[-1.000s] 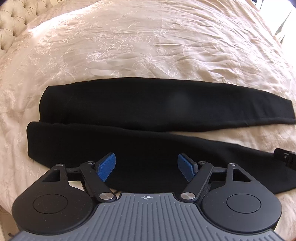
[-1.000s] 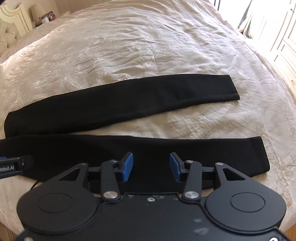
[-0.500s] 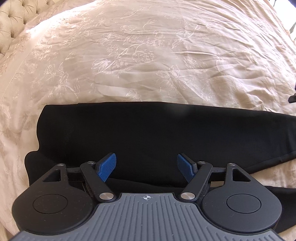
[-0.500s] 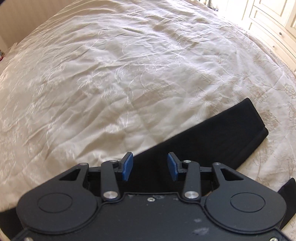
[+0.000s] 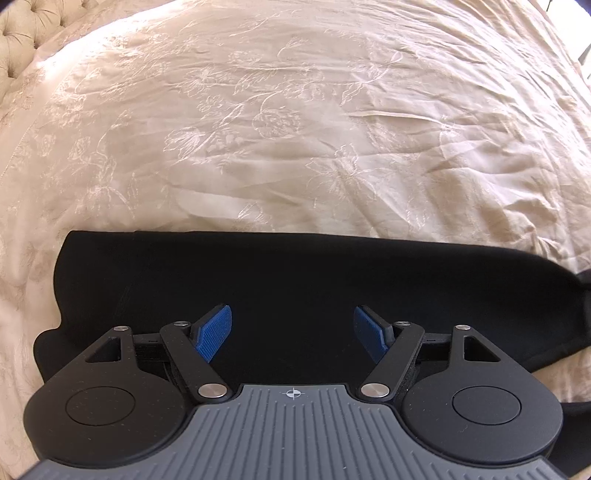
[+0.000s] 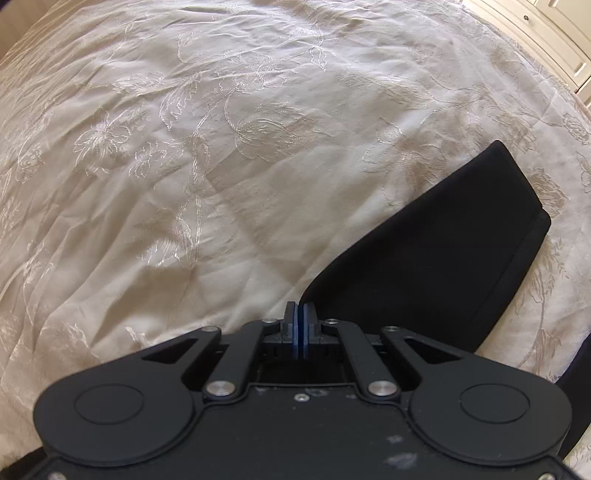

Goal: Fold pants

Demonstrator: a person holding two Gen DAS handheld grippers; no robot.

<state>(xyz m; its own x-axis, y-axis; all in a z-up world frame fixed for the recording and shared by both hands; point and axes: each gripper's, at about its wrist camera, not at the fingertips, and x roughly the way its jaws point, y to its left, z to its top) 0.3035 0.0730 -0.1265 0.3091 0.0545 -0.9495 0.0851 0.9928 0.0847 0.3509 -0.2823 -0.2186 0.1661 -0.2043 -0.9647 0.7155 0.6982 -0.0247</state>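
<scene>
Black pants lie flat on a cream embroidered bedspread. In the left wrist view the waist end of the far leg fills the lower half. My left gripper is open, its blue pads spread just above the black fabric. In the right wrist view the far leg's hem end runs up to the right. My right gripper has its blue pads pressed together at the far leg's upper edge; whether fabric is pinched between them is hidden.
A tufted beige headboard is at the far left. White cabinet doors stand beyond the bed's right side. The bedspread stretches wide beyond the pants.
Both grippers have moved forward and down over the far pant leg. My right gripper's jaws have closed from open to shut. My left gripper stays open.
</scene>
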